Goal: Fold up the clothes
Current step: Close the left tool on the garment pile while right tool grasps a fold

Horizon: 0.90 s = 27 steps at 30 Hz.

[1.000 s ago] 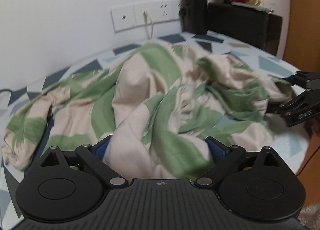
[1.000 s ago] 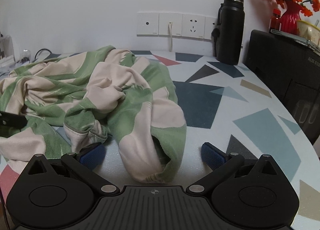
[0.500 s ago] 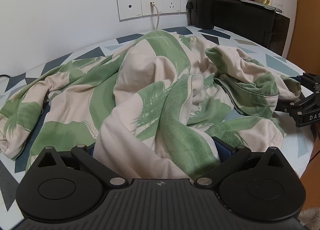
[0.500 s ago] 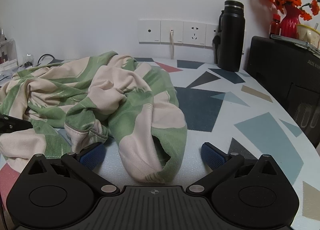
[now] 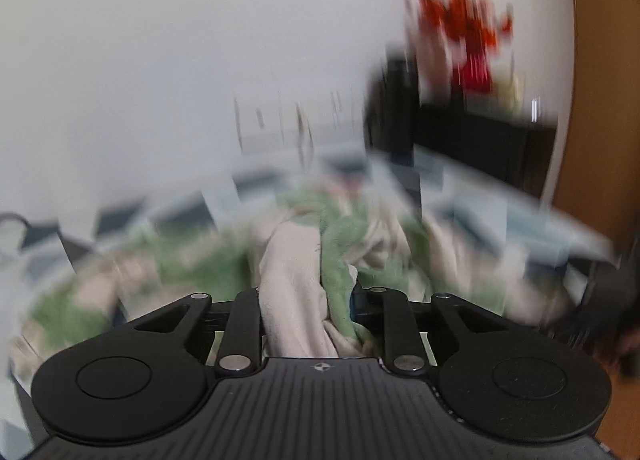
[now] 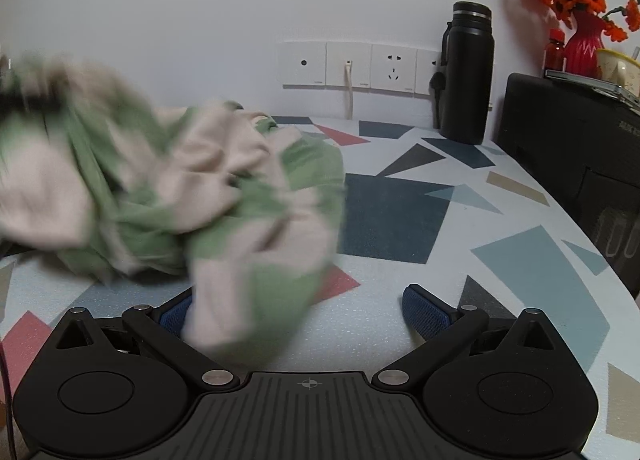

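Note:
A crumpled green-and-cream garment [image 5: 304, 260] lies on the patterned table [image 6: 400, 212]. My left gripper [image 5: 306, 300] is shut on a bunched fold of it and holds that fold raised; the left wrist view is heavily blurred. In the right wrist view the same garment [image 6: 192, 196] is blurred, its left part lifted, and one end hangs down between my fingers. My right gripper [image 6: 296, 308] is open, its blue pads wide apart, low over the table's front. The left gripper itself shows only as a dark smear at the right wrist view's far left.
A black bottle [image 6: 466, 72] stands at the back by the wall sockets [image 6: 360, 64]. A black box [image 6: 568, 132] on the right carries a red vase of orange flowers [image 6: 580, 44]. Bare table stretches to the right of the garment.
My left gripper has closed on a fold of the garment and pulled it upward, dragging the cloth left and up. My right gripper has stayed open and nearly still.

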{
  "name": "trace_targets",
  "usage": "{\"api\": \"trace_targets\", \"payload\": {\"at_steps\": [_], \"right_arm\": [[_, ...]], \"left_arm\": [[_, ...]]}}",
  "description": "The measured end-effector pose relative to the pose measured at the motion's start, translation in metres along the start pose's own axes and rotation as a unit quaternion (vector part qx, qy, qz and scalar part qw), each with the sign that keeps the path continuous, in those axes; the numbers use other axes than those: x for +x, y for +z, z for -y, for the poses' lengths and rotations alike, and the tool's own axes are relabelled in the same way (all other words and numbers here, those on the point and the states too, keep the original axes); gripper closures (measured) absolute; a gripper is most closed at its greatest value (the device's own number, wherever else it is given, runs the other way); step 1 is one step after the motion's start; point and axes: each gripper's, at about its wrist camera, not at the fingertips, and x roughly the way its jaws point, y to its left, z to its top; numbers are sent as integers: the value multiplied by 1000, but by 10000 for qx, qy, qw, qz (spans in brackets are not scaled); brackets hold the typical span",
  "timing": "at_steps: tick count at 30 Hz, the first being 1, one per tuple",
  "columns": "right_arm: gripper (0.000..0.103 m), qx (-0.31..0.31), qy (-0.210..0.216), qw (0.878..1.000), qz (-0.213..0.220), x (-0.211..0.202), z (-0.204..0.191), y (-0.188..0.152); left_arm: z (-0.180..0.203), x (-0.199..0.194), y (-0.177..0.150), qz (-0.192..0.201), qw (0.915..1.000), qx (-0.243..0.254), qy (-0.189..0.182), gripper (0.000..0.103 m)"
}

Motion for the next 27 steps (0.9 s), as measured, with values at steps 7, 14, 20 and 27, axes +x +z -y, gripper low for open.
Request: {"api": "trace_targets", "payload": {"at_steps": [7,14,20,27], "right_arm": [[1,43,184,9995,-243,0,-14,14],[1,-336,474,9978,-306,11,-59,33],[1,-909,686,9923,-495,34,-111,43],[1,-1765,572,9816,-445,67,-167,64]], "left_arm": [[-47,-93,54,1318,9899,-524,5,81],[-137,-114,-1,1191,9775,-1504,875,81],[-197,-102,-99,305,9625,-2313,1387,80],[-198,-96,-126,-64,9713,-1882,1454,78]]}}
